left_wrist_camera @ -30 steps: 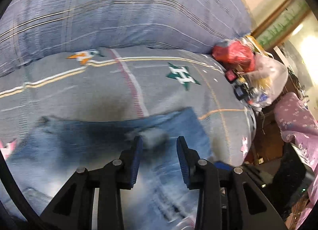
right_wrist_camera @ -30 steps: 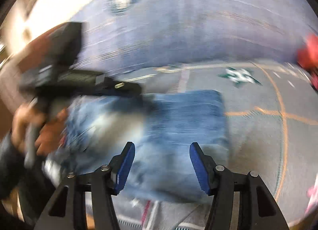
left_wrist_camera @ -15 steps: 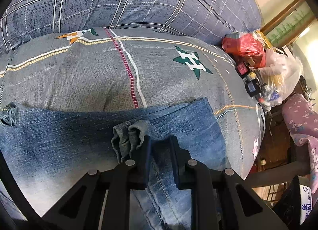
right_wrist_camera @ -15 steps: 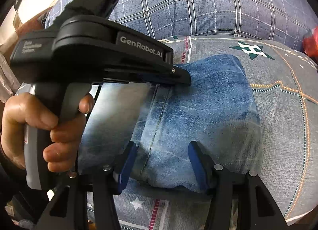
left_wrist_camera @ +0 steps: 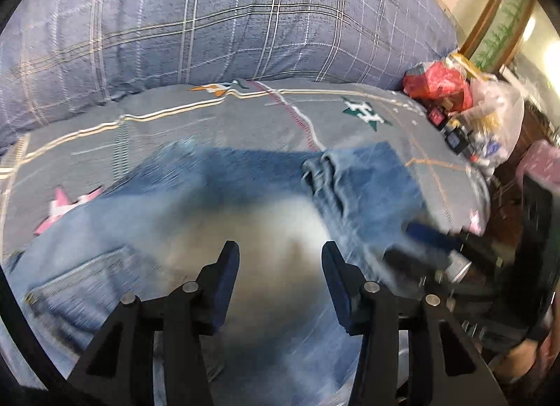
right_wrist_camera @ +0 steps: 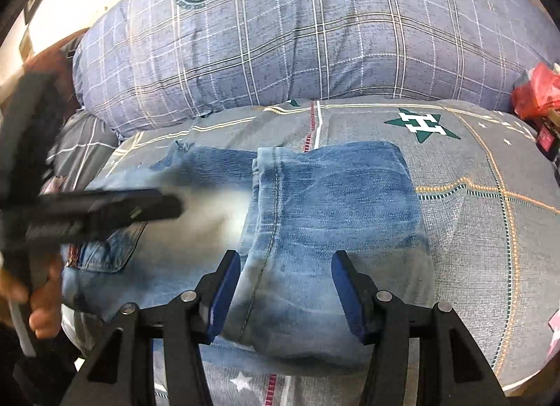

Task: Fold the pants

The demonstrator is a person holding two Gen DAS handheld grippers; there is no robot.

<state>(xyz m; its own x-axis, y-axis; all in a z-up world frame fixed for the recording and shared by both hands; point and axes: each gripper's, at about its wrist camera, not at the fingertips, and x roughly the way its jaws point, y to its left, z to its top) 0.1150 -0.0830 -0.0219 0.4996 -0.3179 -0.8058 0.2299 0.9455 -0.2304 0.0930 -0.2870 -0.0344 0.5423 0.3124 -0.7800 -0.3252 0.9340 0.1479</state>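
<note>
Light blue jeans [left_wrist_camera: 196,217] lie across the grey bedspread [left_wrist_camera: 245,125]. Their leg ends are folded back over the middle, and the hems [left_wrist_camera: 322,167] rest on top. My left gripper [left_wrist_camera: 280,266] hovers over the pale seat of the jeans with its jaws opening and no fabric pinched. In the right wrist view the folded leg part [right_wrist_camera: 332,203] lies flat. My right gripper [right_wrist_camera: 285,273] stands open, its fingers astride the near folded edge without pressing it. The left gripper's body [right_wrist_camera: 105,210] is blurred at the left, held by a hand [right_wrist_camera: 38,301].
A big blue plaid pillow [right_wrist_camera: 315,38] fills the back of the bed. At the bed's right end sit a red bag [left_wrist_camera: 437,82], clear plastic bags and small clutter [left_wrist_camera: 455,132]. Pink fabric [left_wrist_camera: 546,164] lies beyond the edge.
The left gripper was shut on the leg hems half a second ago. It has let them go, opened and pulled back left over the jeans. The right gripper has hardly moved.
</note>
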